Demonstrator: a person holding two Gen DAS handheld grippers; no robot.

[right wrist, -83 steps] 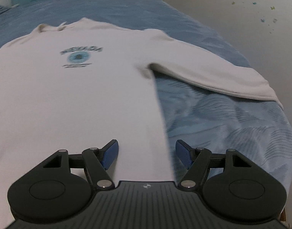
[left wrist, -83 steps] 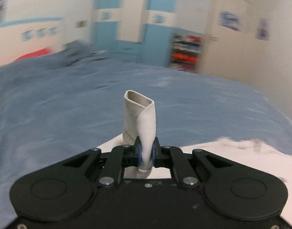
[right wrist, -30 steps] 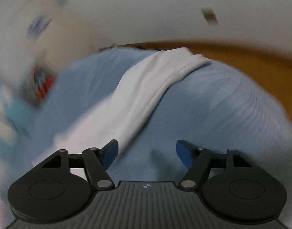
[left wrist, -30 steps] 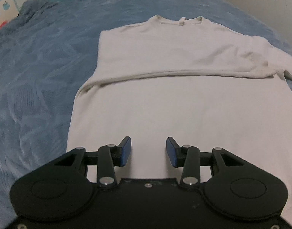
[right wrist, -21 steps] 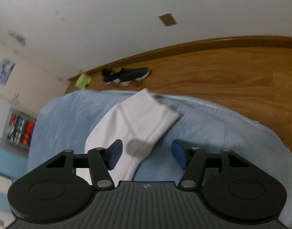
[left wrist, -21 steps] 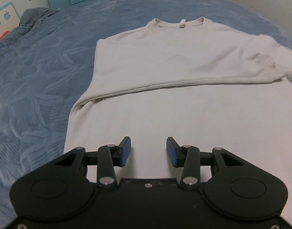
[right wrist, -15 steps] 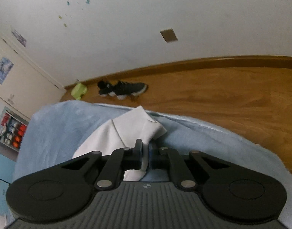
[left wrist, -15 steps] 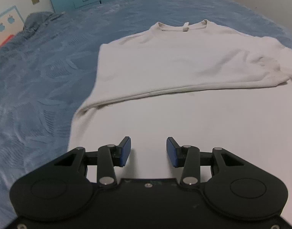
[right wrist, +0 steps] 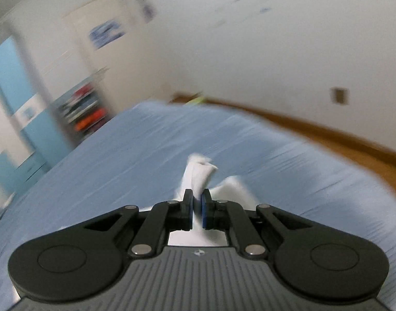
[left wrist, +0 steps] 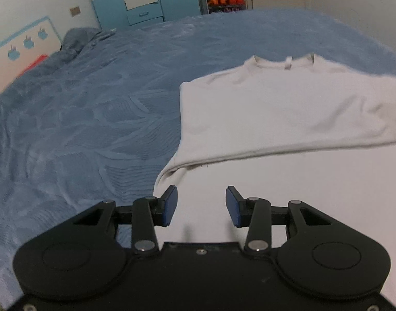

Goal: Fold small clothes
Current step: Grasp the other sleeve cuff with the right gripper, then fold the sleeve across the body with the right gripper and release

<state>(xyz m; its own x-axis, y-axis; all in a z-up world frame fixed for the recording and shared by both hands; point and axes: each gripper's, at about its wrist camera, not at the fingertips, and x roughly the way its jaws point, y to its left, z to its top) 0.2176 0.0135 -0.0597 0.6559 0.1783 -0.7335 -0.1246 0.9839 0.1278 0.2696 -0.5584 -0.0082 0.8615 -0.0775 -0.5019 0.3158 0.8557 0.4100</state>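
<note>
A cream sweatshirt [left wrist: 288, 119] lay flat on the blue bedspread [left wrist: 94, 108], filling the right half of the left wrist view, its collar toward the upper right and one sleeve already folded across the chest. The left gripper [left wrist: 200, 206] hovered over the lower body of the garment near its left edge, its blue pads [left wrist: 169, 204] standing apart with nothing between them.

In the blurred right wrist view, the right gripper [right wrist: 196, 208] was clamped tight on the sleeve cuff [right wrist: 200, 172], which stood up in a soft crumpled peak at the centre of the frame, bedspread and wooden floor [right wrist: 353, 145] behind it.

The cloth looked light and limp, likely to sag and drag wherever it went unsupported, yet not slippery or delicate. I judged a cuff or hem edge the best hold, since thick seams gave the pads something to bite.
</note>
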